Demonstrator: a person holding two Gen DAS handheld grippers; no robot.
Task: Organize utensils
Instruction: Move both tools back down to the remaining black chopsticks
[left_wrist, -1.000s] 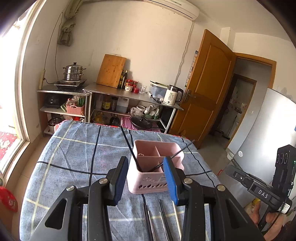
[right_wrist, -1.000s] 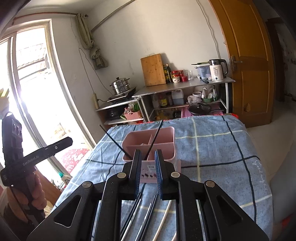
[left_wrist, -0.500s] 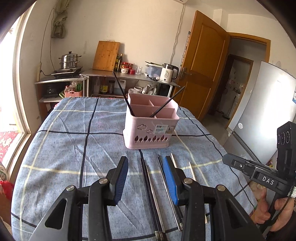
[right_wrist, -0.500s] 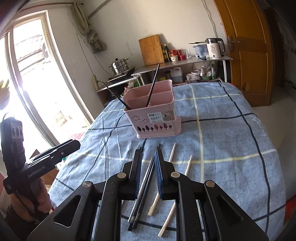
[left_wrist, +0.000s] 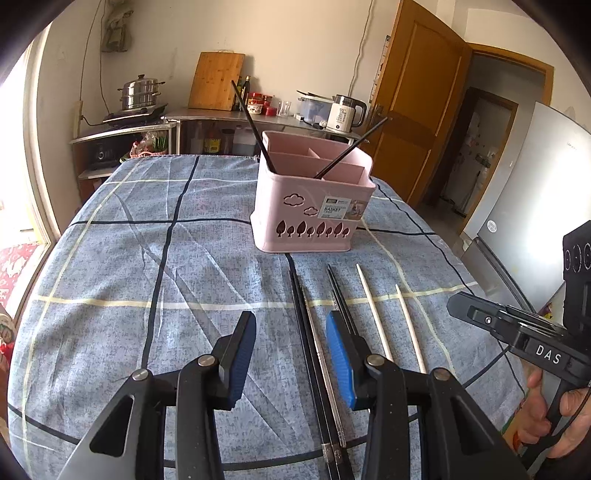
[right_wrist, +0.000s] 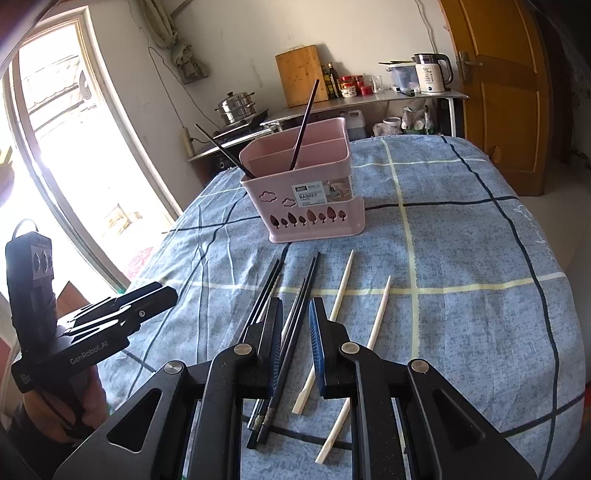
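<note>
Straddling black chopsticks (right_wrist: 291, 332), fingers (right_wrist: 317, 343) parted.

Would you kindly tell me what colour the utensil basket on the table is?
The utensil basket is pale pink with tree-shaped cut-outs, clearest in the left wrist view.

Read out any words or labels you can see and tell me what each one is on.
"BASKET": label on the pink basket; its smaller print is too small to read.
"DAS": right gripper.
"GenRobot.AI": left gripper.
"95": kettle, the rest blurred.
</note>
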